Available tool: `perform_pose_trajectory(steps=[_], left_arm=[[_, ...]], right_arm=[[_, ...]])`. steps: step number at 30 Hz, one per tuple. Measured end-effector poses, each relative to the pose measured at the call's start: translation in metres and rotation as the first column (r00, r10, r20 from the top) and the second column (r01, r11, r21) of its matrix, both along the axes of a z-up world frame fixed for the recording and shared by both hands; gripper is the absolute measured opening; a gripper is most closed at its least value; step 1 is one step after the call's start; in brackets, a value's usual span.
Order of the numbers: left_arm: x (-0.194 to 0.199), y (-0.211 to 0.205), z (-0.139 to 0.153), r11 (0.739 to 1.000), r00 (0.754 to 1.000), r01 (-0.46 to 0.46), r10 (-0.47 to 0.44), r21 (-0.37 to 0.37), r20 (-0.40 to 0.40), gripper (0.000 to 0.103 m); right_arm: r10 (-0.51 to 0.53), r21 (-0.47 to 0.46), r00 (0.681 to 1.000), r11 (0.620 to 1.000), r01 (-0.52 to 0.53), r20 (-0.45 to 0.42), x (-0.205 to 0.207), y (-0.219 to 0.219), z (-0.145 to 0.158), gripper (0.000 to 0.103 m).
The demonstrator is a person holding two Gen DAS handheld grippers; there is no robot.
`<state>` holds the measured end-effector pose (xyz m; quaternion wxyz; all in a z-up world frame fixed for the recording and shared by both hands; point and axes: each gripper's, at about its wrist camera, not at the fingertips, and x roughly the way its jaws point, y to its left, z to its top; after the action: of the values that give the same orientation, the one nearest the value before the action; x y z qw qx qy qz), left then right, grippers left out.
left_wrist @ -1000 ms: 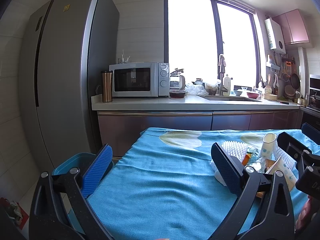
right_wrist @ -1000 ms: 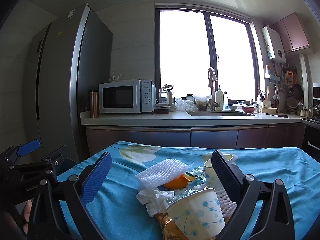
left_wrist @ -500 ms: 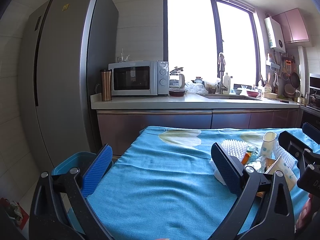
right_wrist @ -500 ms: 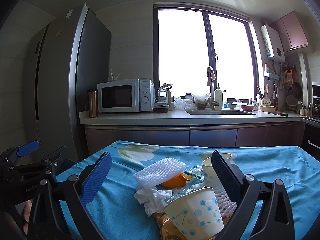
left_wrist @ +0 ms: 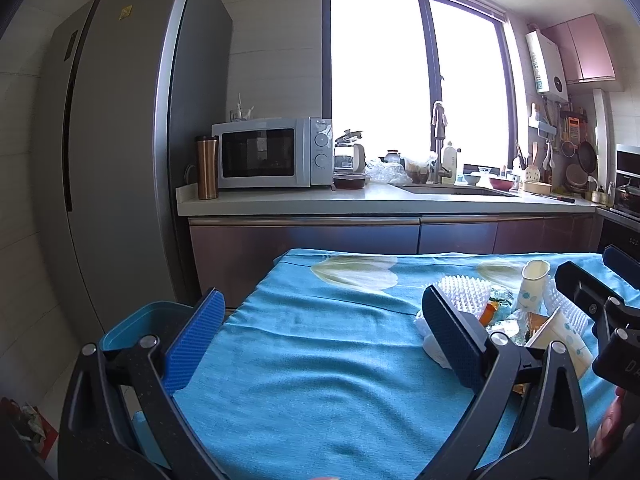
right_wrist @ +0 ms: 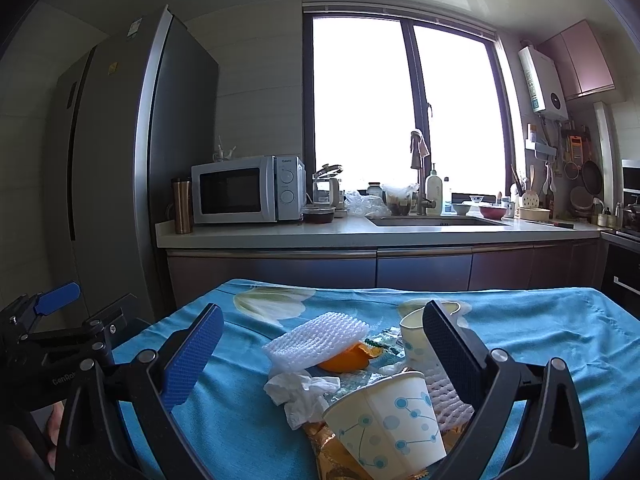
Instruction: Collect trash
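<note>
A pile of trash lies on the blue tablecloth (right_wrist: 552,332): a tipped paper cup (right_wrist: 390,420), a crumpled tissue (right_wrist: 300,392), white foam netting (right_wrist: 316,340), orange peel (right_wrist: 346,360), an upright paper cup (right_wrist: 412,334) and a gold wrapper (right_wrist: 324,446). My right gripper (right_wrist: 320,356) is open just above the pile, empty. My left gripper (left_wrist: 324,344) is open and empty over the bare cloth (left_wrist: 320,360), with the pile (left_wrist: 520,316) to its right. A teal bin (left_wrist: 136,328) stands on the floor by the table's left edge.
A grey fridge (left_wrist: 120,160) stands at the left. A counter (left_wrist: 360,200) runs along the back with a microwave (left_wrist: 272,152), a metal tumbler (left_wrist: 207,168) and a sink. The left gripper shows at the left of the right wrist view (right_wrist: 60,344).
Both views have shifted slightly, with the scene sitting a little lower and nearer. Both grippers stay open and empty. The trash has not moved.
</note>
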<state>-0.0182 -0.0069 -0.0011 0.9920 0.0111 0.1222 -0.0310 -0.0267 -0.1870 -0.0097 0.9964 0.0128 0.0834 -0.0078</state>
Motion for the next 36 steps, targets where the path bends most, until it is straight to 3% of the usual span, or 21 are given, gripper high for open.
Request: perform_pose_trajectory(steps=[26, 31, 36], left_arm=[[-0.001, -0.008, -0.003, 0.999, 0.999, 0.039, -0.039, 0.002, -0.023, 0.097], [0.002, -0.018, -0.004, 0.995, 0.993, 0.100, -0.100, 0.002, -0.057, 0.097], [0.010, -0.040, -0.012, 0.975, 0.968, 0.220, -0.218, 0.004, -0.126, 0.097]], right_arm=[[-0.023, 0.008, 1.000, 1.000, 0.023, -0.019, -0.004, -0.007, 0.002, 0.096], [-0.034, 0.015, 0.999, 0.999, 0.034, -0.019, -0.004, -0.015, 0.002, 0.096], [-0.069, 0.025, 0.997, 0.997, 0.070, -0.041, -0.003, -0.035, -0.001, 0.096]])
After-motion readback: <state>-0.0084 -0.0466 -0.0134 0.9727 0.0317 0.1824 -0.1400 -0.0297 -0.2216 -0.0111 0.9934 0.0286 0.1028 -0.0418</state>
